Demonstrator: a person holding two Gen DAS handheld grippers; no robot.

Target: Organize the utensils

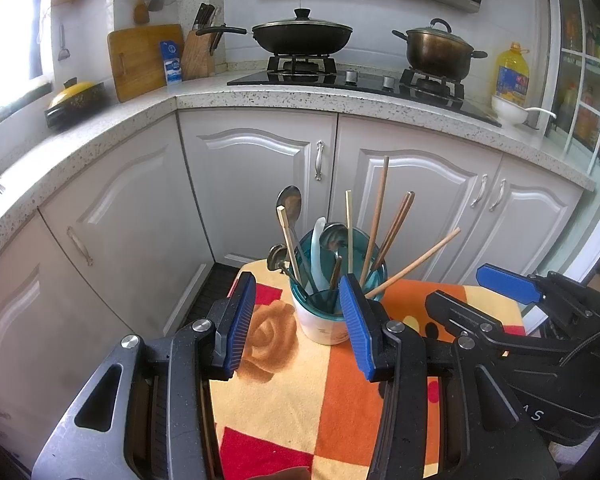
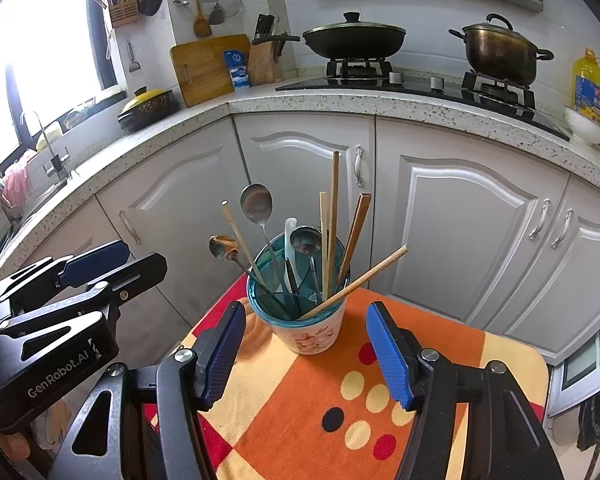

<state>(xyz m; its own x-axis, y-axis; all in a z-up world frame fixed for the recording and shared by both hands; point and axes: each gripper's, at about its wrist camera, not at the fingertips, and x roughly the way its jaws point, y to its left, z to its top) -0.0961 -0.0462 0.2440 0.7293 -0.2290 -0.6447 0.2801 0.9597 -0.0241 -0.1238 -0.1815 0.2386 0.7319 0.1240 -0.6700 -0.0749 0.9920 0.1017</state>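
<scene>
The cup (image 2: 308,320) stands on the cloth (image 2: 312,408) on a small table; in it stand chopsticks (image 2: 332,216) and spoons (image 2: 256,202); the left gripper (image 1: 300,324) and the right gripper (image 2: 306,350) are both open and empty, just before the cup, not touching it.

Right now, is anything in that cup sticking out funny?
Yes. One wooden chopstick leans far out to the right over the cup rim, nearly sideways, while the other chopsticks and spoons stand more upright. Nothing looks spilled or broken.
</scene>
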